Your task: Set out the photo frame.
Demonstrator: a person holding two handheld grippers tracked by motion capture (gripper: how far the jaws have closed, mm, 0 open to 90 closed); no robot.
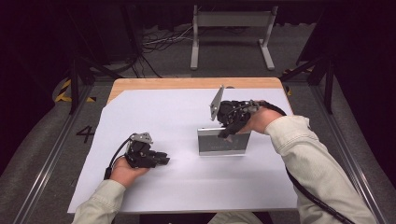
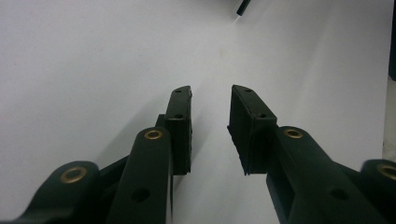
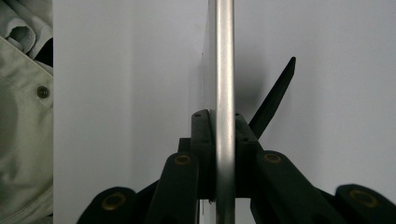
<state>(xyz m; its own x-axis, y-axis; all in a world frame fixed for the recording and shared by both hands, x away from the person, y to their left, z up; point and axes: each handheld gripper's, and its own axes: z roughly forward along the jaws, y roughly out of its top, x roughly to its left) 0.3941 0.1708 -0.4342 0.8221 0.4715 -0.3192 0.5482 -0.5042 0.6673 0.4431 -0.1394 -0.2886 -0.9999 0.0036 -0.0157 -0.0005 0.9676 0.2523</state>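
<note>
Grip done: right gripper (image 1: 229,125) clamped on top edge of silver metal plate (image 1: 223,145), jaws pressed flat against both faces of plate (image 3: 224,70) in right gripper view. Plate upright on edge on white sheet (image 1: 177,182) covering tabletop (image 1: 140,84), mid-sheet. Dark slanted strip (image 3: 275,95) just behind plate, identity unclear. Left gripper (image 1: 161,159) well apart to left of plate, low over sheet, jaws half open, nothing between (image 2: 211,126). Judged: pick stage complete, plate not yet lifted clear or laid down; carry or placement left, left gripper idle so far.
</note>
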